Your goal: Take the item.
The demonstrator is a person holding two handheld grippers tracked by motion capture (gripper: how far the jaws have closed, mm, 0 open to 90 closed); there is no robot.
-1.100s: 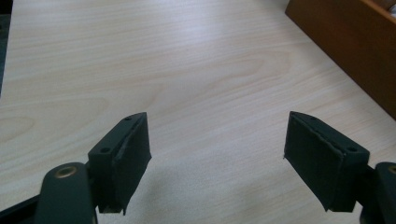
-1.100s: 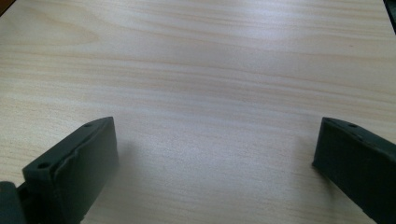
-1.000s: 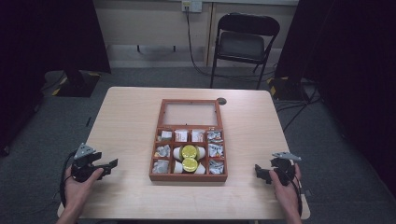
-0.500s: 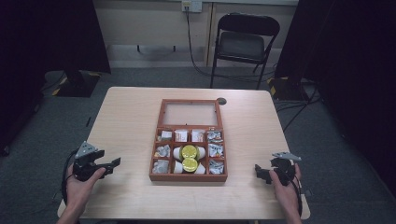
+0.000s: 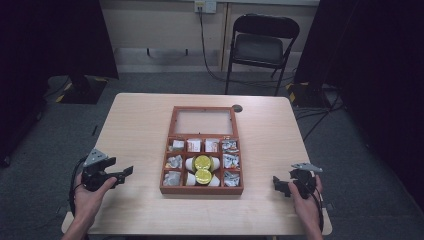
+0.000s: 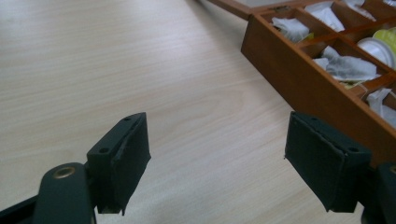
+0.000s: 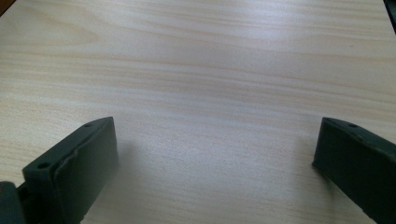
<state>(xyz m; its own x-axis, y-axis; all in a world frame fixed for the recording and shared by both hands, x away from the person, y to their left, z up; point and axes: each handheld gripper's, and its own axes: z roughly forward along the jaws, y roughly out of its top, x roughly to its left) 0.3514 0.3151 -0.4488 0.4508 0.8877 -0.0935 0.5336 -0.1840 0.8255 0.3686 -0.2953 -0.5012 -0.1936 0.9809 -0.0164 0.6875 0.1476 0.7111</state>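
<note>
The box (image 5: 202,187) sits near the middle of the table (image 5: 140,125), red-brown wood, its glass-paned lid (image 5: 203,121) laid flat open on the far side. Thin walls split it into a grid. The outer cells hold crumpled pale sachets (image 5: 174,161); two white cups with yellow-green tops (image 5: 203,162) fill the middle. In the left gripper view the box's near wall (image 6: 299,79) runs along the upper right, sachets showing inside.

The left gripper (image 5: 125,173) is at the table's left edge, well apart from the box, jaws spread over bare wood. The right gripper (image 5: 278,184) is near the right edge, jaws likewise wide apart. A chair (image 5: 262,47) stands beyond the table.
</note>
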